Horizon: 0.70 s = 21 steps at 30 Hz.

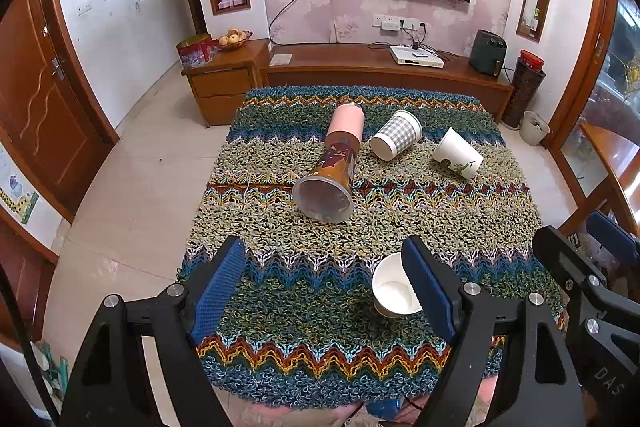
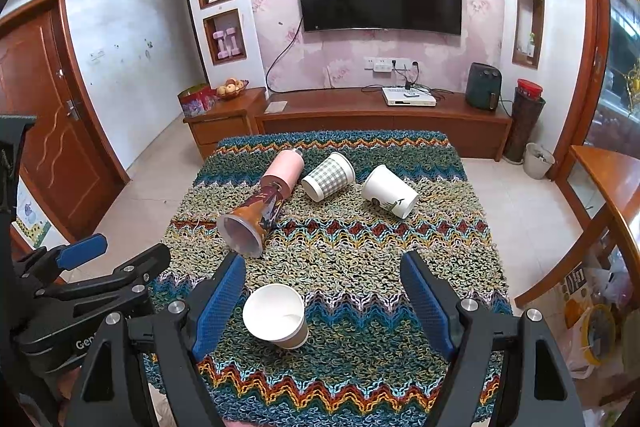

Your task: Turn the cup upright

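Note:
A small white paper cup (image 1: 394, 287) (image 2: 275, 315) stands upright on the knitted cloth near the front. Several cups lie on their sides farther back: a tall brown printed cup (image 1: 329, 183) (image 2: 253, 221), a pink cup (image 1: 347, 126) (image 2: 283, 169), a grey checked cup (image 1: 396, 140) (image 2: 329, 175) and a white cup with a leaf print (image 1: 457, 153) (image 2: 390, 191). My left gripper (image 1: 326, 279) is open and empty above the front of the cloth, left of the upright cup. My right gripper (image 2: 322, 291) is open and empty, the upright cup just inside its left finger.
The colourful knitted cloth (image 1: 360, 347) (image 2: 360, 267) covers a low table. A wooden TV cabinet (image 1: 380, 67) and a TV stand behind it. A wooden door is at the left, a wooden table (image 2: 608, 179) at the right, tiled floor around.

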### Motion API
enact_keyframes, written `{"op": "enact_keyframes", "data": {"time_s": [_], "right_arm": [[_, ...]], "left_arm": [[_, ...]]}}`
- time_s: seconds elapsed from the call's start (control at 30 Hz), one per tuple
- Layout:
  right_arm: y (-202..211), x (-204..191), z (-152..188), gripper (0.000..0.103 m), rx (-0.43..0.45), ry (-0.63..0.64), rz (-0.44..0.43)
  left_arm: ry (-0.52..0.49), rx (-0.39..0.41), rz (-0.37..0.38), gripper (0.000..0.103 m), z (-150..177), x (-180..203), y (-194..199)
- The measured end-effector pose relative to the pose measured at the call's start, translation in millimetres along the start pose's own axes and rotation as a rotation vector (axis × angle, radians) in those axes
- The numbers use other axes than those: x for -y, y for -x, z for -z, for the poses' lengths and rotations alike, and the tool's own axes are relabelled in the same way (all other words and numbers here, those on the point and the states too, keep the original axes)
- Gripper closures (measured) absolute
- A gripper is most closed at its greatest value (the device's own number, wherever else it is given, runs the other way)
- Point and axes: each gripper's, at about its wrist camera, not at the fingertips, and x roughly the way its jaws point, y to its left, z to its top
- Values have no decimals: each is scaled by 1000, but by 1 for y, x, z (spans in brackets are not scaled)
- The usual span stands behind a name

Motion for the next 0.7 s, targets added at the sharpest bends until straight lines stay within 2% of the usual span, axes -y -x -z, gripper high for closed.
{"op": "enact_keyframes", "data": {"time_s": [0.7], "right_arm": [[-1, 0, 2, 23, -8, 0, -3]], "left_arm": [[-5, -15, 9, 20, 2, 0, -4]]}}
